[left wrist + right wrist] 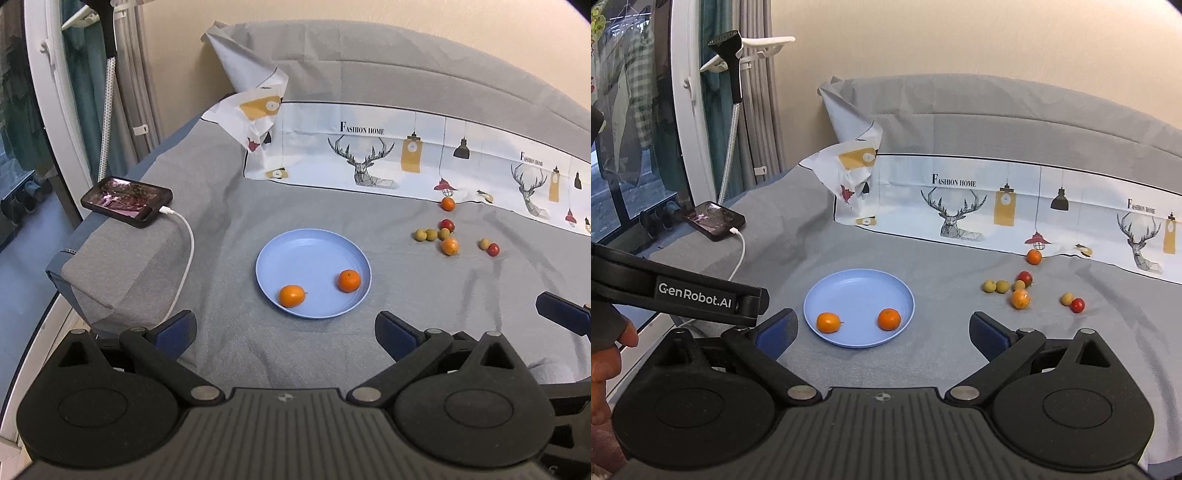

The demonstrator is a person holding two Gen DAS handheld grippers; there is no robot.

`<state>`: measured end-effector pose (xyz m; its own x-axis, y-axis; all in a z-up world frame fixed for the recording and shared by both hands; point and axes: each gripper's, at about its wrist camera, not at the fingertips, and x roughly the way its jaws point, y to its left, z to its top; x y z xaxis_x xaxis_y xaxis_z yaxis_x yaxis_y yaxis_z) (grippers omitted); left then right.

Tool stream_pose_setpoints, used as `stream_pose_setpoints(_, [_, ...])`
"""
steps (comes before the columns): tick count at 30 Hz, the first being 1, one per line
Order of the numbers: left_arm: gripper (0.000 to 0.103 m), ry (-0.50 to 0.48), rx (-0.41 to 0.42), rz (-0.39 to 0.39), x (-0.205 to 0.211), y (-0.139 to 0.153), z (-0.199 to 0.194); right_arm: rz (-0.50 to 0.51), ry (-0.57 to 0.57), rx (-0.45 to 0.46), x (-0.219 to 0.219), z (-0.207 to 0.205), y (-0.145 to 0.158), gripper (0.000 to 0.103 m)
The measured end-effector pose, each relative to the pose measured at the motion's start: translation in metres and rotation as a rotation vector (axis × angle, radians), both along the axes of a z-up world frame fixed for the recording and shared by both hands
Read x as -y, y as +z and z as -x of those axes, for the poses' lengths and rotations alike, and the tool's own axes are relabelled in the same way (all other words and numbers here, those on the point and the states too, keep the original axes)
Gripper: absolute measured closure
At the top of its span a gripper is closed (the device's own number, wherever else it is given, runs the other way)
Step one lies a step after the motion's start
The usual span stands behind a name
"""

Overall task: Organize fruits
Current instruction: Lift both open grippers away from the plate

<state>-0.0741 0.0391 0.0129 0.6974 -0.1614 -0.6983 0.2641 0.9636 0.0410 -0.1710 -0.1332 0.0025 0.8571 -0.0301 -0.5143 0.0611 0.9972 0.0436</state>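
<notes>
A light blue plate [314,243] [857,284] lies on the grey bed cover and holds two oranges [291,295] [828,322], one left and one right [348,280] [889,319]. Loose fruit lies to the plate's right: two more oranges [450,246] [1020,298], one farther back [447,204] [1034,257], two red tomatoes [492,249] [1077,305] and several small yellow-green fruits [424,235] [995,286]. My left gripper [284,332] is open and empty, just short of the plate. My right gripper [882,332] is open and empty, near the plate's front edge.
A phone [127,201] [714,220] on a white charging cable [184,258] lies on a grey cushion at the left. A printed deer sheet [369,155] [960,206] lines the back under a grey pillow. A window and a garment steamer [733,74] stand at the left.
</notes>
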Motion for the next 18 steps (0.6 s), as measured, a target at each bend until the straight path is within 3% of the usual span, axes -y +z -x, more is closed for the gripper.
stream_pose_setpoints(18, [0.0,0.006,0.019,-0.01,-0.0032,0.0053,0.0069,0.027,0.008,0.015,-0.0066,0.0063,0.0042,0.004])
